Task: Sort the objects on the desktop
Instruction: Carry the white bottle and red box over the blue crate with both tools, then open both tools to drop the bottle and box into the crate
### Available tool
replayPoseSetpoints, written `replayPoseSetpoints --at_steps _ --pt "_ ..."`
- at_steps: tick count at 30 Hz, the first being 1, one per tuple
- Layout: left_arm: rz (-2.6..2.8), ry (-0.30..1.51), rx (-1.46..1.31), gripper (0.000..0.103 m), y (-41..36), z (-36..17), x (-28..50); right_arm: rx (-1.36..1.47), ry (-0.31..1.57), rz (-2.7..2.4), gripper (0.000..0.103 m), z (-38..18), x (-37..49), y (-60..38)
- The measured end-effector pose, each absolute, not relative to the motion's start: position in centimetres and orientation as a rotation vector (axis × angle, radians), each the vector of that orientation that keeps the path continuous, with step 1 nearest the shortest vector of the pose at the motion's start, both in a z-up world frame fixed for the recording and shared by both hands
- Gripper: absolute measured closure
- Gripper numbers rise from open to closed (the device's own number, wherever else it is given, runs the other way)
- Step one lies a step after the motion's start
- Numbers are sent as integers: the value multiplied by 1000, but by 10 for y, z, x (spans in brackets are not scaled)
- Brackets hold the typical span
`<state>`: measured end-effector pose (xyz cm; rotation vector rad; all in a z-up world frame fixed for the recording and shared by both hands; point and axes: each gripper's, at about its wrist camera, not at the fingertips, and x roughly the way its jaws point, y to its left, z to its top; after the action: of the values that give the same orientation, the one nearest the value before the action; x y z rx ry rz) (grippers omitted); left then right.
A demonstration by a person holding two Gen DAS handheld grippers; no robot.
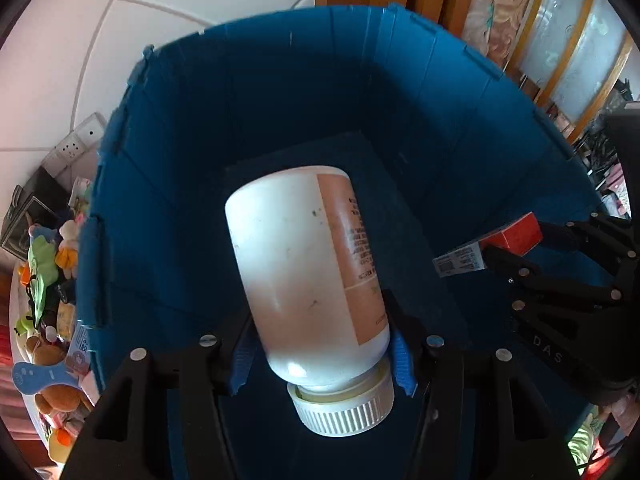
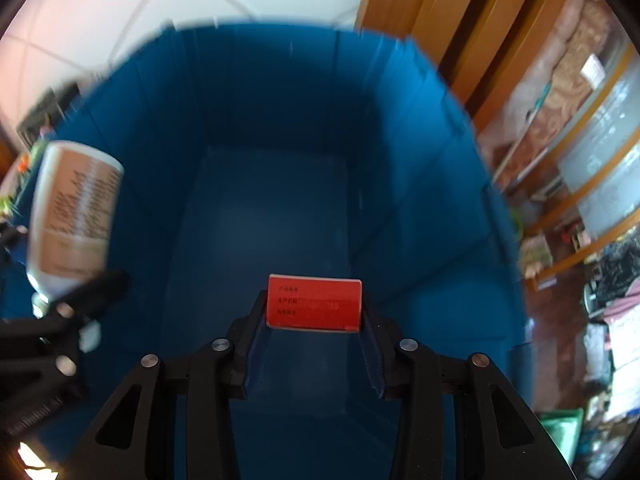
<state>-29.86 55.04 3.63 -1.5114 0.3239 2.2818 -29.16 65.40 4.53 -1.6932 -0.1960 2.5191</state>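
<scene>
My left claw (image 1: 320, 352) holds the white bottle (image 1: 308, 268) tight, cap toward me. My right claw (image 2: 314, 320) pinches the little red box (image 2: 314, 303). Both hang over the big blue bin (image 1: 280, 92). Past it is a white tiled wall (image 1: 80, 40).

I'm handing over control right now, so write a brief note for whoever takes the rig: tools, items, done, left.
Left tool: shut on the white bottle, gripped near its cap end, base pointing into the blue bin.
Right tool: shut on the small red box, also over the bin.
Done: both items picked up and brought above the bin; its visible floor is bare.
Left: let both go into the bin, then sort whatever remains outside.
</scene>
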Motion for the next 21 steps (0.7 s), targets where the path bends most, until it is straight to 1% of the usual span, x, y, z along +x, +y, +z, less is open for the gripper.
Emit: replayPoseSetpoints --at_steps 5,10,11,12,13,21 --pt "2218 369 -1622 48 566 13 -298 -1915 -276 2381 63 5 -295 661" --pt "2143 389 -1725 48 579 -1 -295 -2015 -319 2327 63 -5 -287 656" --pt "2141 391 -1725 44 580 0 -293 -2032 -326 2318 63 -6 -286 654" --pt "2140 394 -1725 37 582 1 -291 -2045 -330 2311 63 -7 -286 654" --pt "2143 394 -1722 35 582 2 -289 -2055 -333 2302 63 -8 -286 654" --pt "2184 369 -1684 34 567 14 -278 -2100 -358 2265 62 -7 -285 653"
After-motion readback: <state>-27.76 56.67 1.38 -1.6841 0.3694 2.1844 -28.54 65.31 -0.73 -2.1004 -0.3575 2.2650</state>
